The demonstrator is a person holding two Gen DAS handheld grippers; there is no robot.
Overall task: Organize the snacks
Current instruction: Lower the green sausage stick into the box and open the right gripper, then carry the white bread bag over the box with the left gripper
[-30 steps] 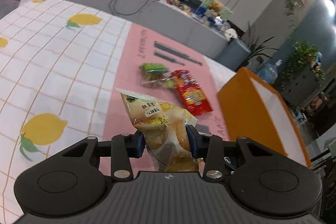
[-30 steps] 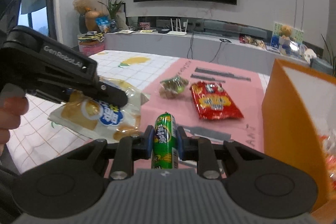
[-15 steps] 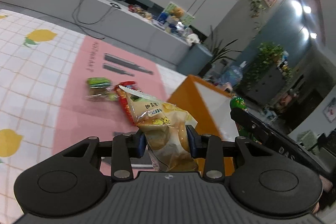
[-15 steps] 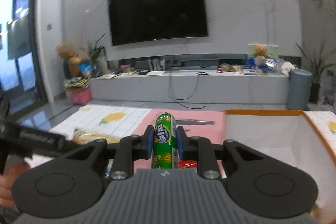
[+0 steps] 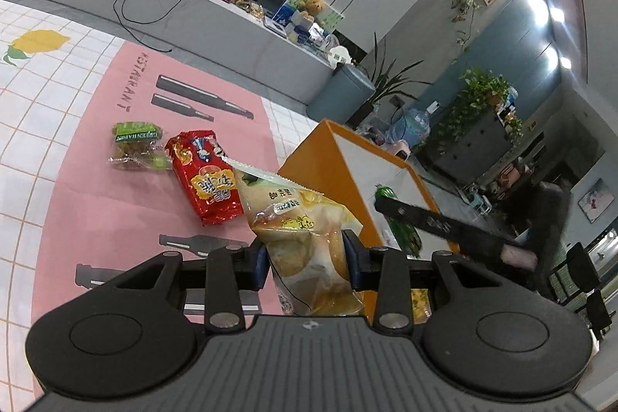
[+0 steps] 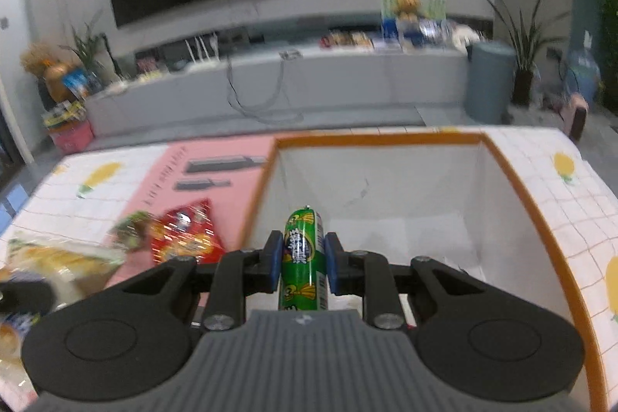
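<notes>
My left gripper is shut on a yellow bread bag, held above the pink mat beside the orange box. My right gripper is shut on a green sausage stick, which hangs over the white inside of the orange box. In the left wrist view the right gripper's finger and the green sausage stick show above the box. A red snack pack and a small green packet lie on the mat. Both also appear left of the box as red snack pack and green packet.
A pink placemat lies on a lemon-print tablecloth. The bread bag in my left gripper shows at the lower left of the right wrist view. A grey TV bench stands beyond the table.
My right gripper has swung right with the sausage, from above the mat to over the orange box. My left gripper has shifted towards the box with the bread bag.
</notes>
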